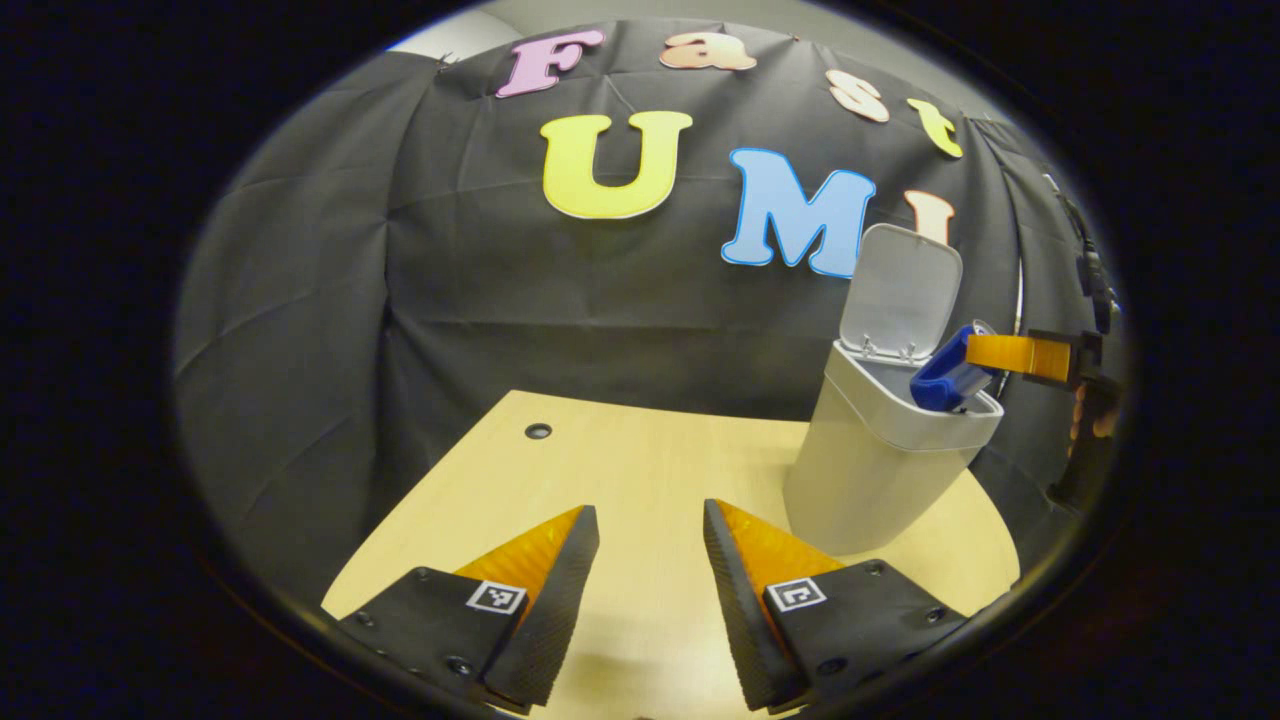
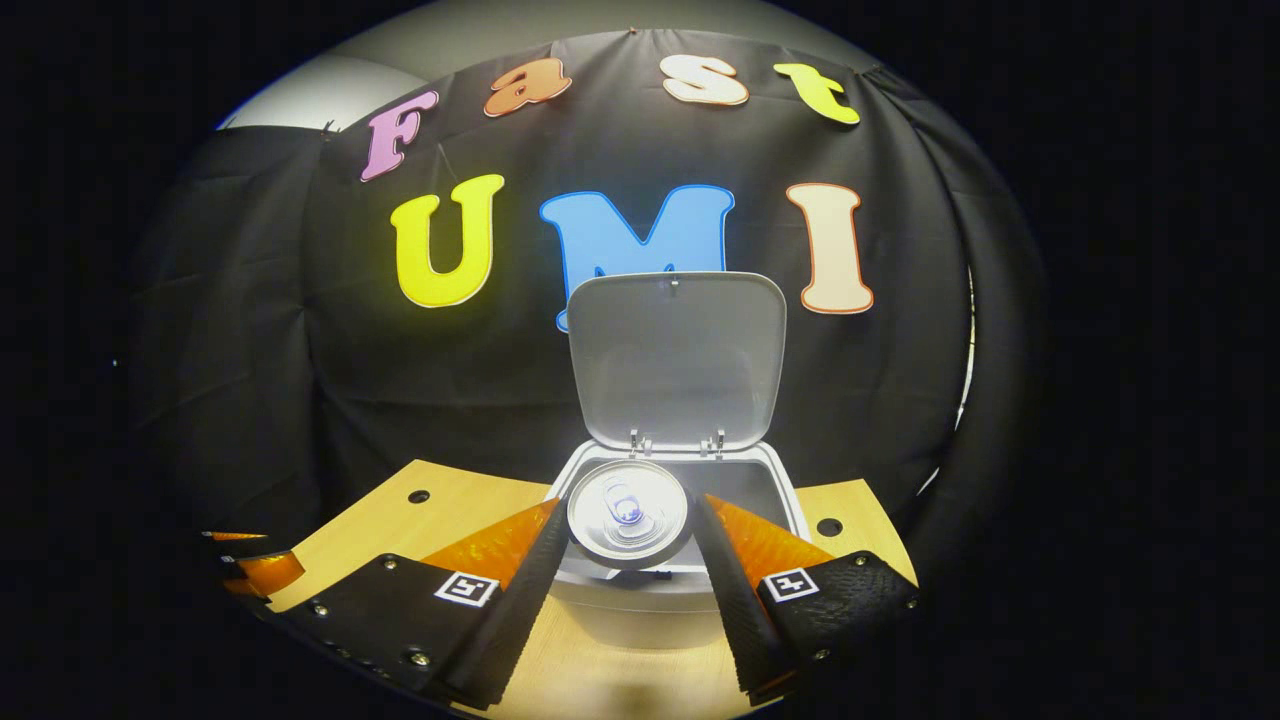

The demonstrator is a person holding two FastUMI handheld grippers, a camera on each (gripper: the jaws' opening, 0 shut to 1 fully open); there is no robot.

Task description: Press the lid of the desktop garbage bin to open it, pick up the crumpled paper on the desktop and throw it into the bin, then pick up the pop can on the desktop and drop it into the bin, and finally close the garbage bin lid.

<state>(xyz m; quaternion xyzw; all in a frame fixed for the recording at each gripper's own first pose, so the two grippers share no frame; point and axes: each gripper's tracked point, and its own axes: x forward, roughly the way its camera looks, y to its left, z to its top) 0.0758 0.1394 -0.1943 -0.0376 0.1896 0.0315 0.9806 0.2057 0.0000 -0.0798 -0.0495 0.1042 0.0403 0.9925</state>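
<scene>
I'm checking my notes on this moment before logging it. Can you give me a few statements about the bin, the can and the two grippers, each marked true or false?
1. The bin's lid stands open. True.
2. The right gripper is empty. False: its two fingers press on the can, one on each side.
3. The can is at the mouth of the bin, tilted over its rim. True, as the left gripper view shows it.
4. The left gripper holds the crumpled paper. False: its jaws stand apart with only bare table between them.
5. The bin lies on its side. False: it stands upright on the table.
</scene>
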